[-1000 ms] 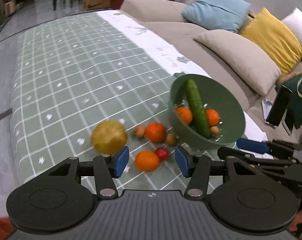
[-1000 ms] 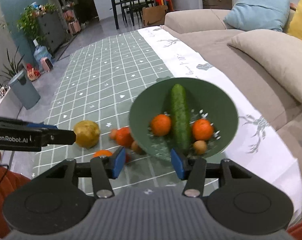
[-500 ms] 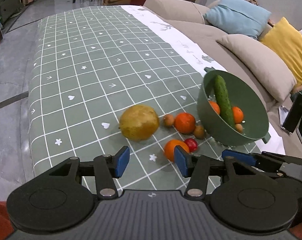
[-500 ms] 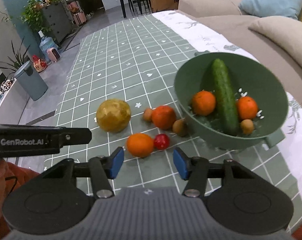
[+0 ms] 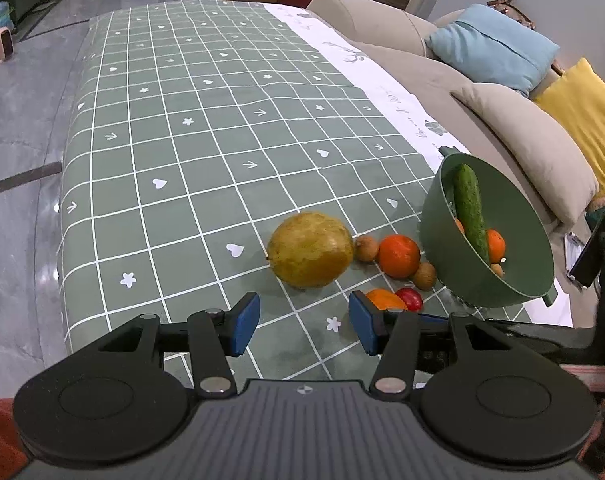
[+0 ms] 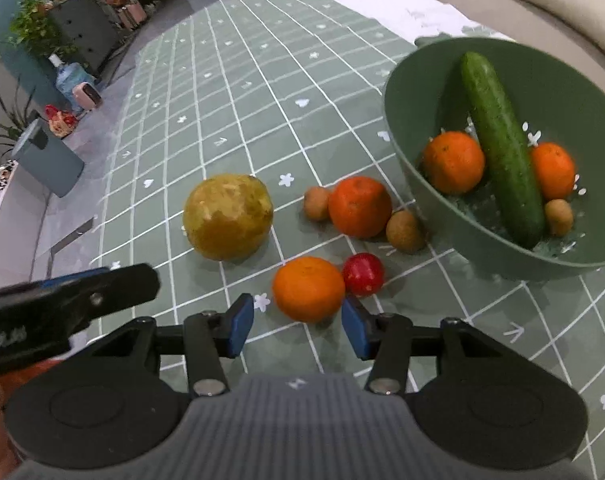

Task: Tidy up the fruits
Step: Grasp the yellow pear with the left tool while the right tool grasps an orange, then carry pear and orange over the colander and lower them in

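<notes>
Fruits lie loose on the counter's green checked cloth [image 6: 230, 92], beside a green bowl [image 6: 398, 128] that already holds a cucumber [image 6: 498, 144], two mandarins and a small brown fruit. Still outside: a large yellow pomelo [image 6: 228, 216], a far mandarin [image 6: 360, 206] with a small brown fruit on each side, a near mandarin [image 6: 308, 288] and a small red fruit [image 6: 363, 274] touching it.

Risks, as we judge them: the near mandarin is round and the cloth is smooth, so a closing pad that meets it off-centre could send it rolling into the red fruit or toward the counter's edge. The red fruit sits just beside the right pad; closing could nip it too. The bowl looks tilted, so a dropped fruit might bounce out.

Right gripper [image 6: 298, 326]: jaws open, empty, the near mandarin just ahead of the gap, roughly centred, not yet between the pads. Left gripper [image 5: 304, 328]: jaws open, empty, the pomelo just ahead of them. It looks wider than the gap, so a pinch there may slip.
</notes>
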Action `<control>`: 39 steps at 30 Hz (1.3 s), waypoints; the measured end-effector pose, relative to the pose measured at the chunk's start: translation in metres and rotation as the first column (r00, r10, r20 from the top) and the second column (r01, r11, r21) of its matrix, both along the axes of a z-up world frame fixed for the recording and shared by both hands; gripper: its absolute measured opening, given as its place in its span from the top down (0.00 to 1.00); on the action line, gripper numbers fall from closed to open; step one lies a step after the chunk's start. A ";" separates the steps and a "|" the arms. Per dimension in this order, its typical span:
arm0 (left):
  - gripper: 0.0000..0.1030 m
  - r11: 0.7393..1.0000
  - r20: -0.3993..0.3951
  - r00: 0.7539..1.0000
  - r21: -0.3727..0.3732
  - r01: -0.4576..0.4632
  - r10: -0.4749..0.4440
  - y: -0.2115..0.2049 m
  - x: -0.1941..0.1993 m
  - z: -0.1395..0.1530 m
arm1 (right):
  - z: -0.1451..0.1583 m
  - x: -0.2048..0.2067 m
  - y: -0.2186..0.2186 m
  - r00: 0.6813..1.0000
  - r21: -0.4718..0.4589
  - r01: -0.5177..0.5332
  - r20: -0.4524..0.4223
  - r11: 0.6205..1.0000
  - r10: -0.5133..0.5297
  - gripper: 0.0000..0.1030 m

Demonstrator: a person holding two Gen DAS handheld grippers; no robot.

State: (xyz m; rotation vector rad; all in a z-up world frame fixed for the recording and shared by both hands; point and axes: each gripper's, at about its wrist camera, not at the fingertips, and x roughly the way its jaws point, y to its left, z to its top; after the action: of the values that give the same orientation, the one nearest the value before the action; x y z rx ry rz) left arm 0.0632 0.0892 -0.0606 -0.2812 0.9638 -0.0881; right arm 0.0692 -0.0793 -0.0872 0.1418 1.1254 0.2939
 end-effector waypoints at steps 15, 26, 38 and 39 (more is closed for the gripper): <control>0.30 0.985 -0.011 0.991 0.109 0.132 -0.132 -0.019 0.028 -0.013 | 0.002 -0.001 -0.014 0.999 -0.051 -0.015 -0.033 0.999 0.014 0.61; 0.26 0.833 -0.021 0.928 0.432 0.345 -0.373 -0.062 0.052 -0.028 | -0.001 -0.013 -0.068 0.998 -0.096 0.002 -0.063 0.995 -0.008 0.61; 0.24 0.755 -0.117 0.893 0.492 0.433 -0.435 -0.086 0.077 -0.045 | -0.001 -0.008 -0.079 0.997 -0.030 -0.008 -0.077 1.000 0.005 0.60; 0.26 0.761 -0.118 0.895 0.486 0.430 -0.431 -0.086 0.078 -0.045 | -0.001 -0.009 -0.080 0.997 -0.023 -0.006 -0.077 1.000 0.004 0.60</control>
State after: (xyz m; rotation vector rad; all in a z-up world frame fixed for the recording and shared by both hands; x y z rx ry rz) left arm 0.1412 0.0031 -0.1055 0.4353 1.0009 -0.2547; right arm 0.0607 -0.1593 -0.0885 0.1311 1.2053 0.2815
